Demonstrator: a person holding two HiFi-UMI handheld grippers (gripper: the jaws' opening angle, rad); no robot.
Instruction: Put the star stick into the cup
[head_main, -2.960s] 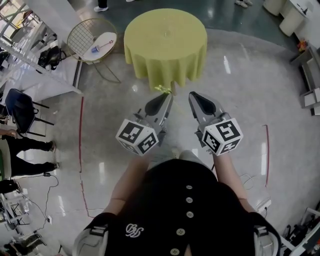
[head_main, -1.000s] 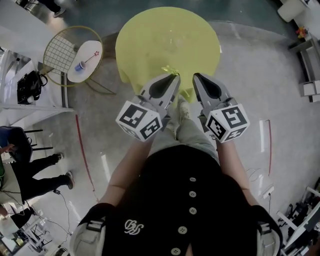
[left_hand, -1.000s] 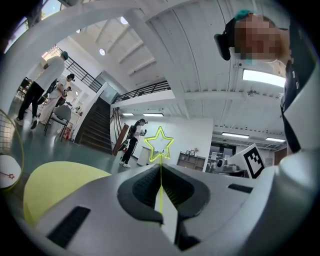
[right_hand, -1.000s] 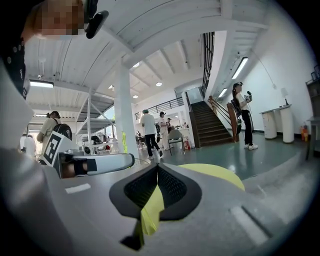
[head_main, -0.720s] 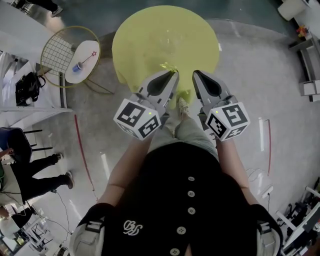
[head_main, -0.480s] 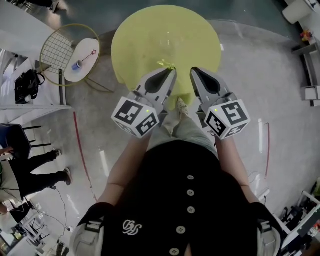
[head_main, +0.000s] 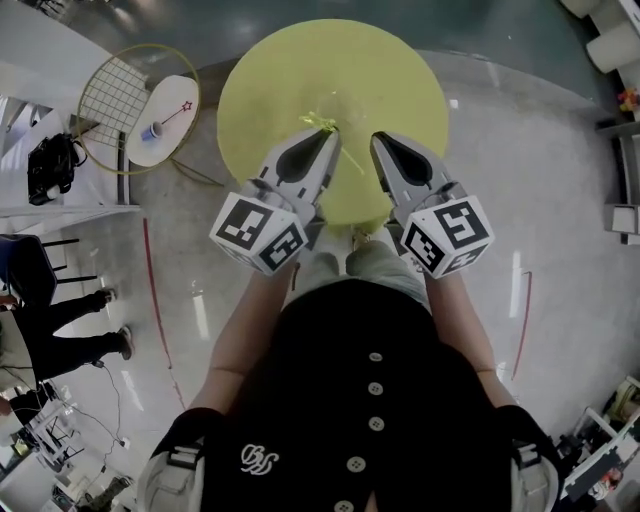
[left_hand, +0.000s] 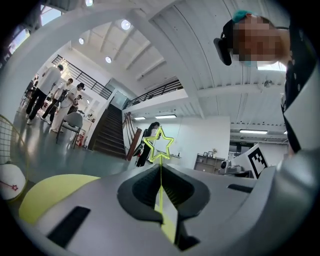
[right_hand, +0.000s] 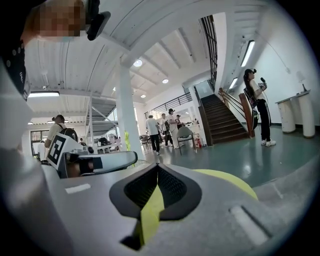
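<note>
1. A round table (head_main: 400, 70) draped in yellow-green cloth is spreading out in front of the person standing at its near edge.
2. The left gripper (head_main: 328, 138) is hanging over the cloth, jaws clenched on the star stick's thin stem.
3. The right gripper (head_main: 377, 140) is hovering just beside it, jaws pressed together on nothing.
4. The star stick (left_hand: 160, 145) is standing upright out of the left jaws, its yellow outline star rising above the tips.

Round table draped in yellow-green cloth (head_main: 330, 80) is standing on glossy grey floor (head_main: 560, 200). Gold wire-framed, white-topped side table (head_main: 172, 88) is sitting near it. Black bag (head_main: 50, 165), possibly a backpack, is resting further left. Thin red floor line (head_main: 150, 290) is running past.
</note>
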